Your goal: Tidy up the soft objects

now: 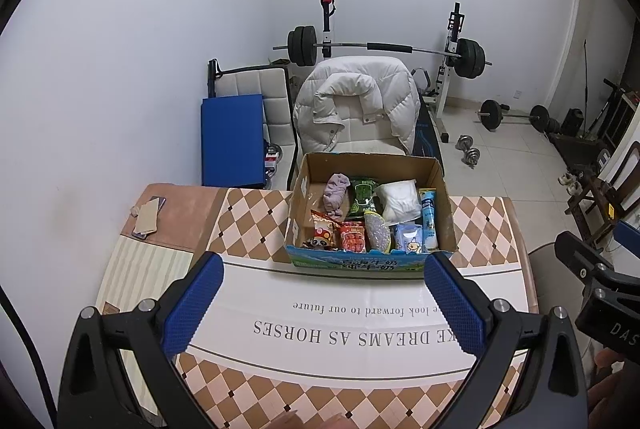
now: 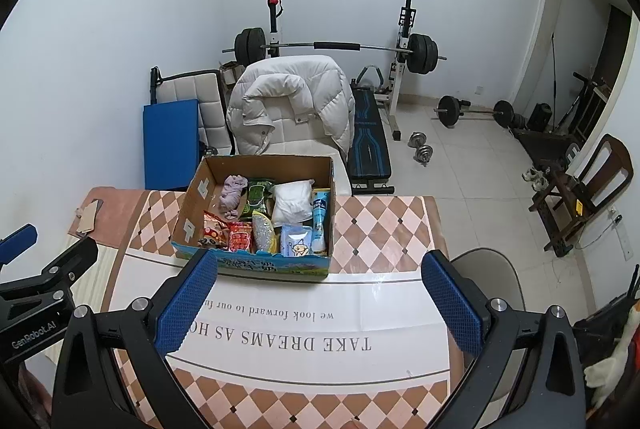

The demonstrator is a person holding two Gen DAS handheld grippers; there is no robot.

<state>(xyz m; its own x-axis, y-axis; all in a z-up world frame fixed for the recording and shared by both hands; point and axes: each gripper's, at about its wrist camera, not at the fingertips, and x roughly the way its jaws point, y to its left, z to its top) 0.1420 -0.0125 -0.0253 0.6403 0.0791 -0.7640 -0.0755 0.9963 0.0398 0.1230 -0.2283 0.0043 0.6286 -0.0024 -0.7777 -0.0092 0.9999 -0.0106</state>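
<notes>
An open cardboard box (image 1: pixel 304 185) stands at the far side of the table; it also shows in the right wrist view (image 2: pixel 196 189). Inside lie a purple cloth (image 1: pixel 336 194), a green packet (image 1: pixel 363 198), a white soft bundle (image 1: pixel 400 203), red snack bags (image 1: pixel 338 233), a blue tube (image 1: pixel 429 221) and a blue tissue pack (image 1: pixel 410 238). My left gripper (image 1: pixel 324 303) is open and empty above the table, short of the box. My right gripper (image 2: pixel 320 303) is open and empty, to the right of the box's front edge.
The table carries a checked cloth with printed text (image 1: pixel 320 329). A phone and cards (image 1: pixel 148 215) lie at its far left. A chair with a white jacket (image 1: pixel 356 105) stands behind the box. A weight bench, barbells and dumbbells (image 1: pixel 466 149) fill the floor beyond.
</notes>
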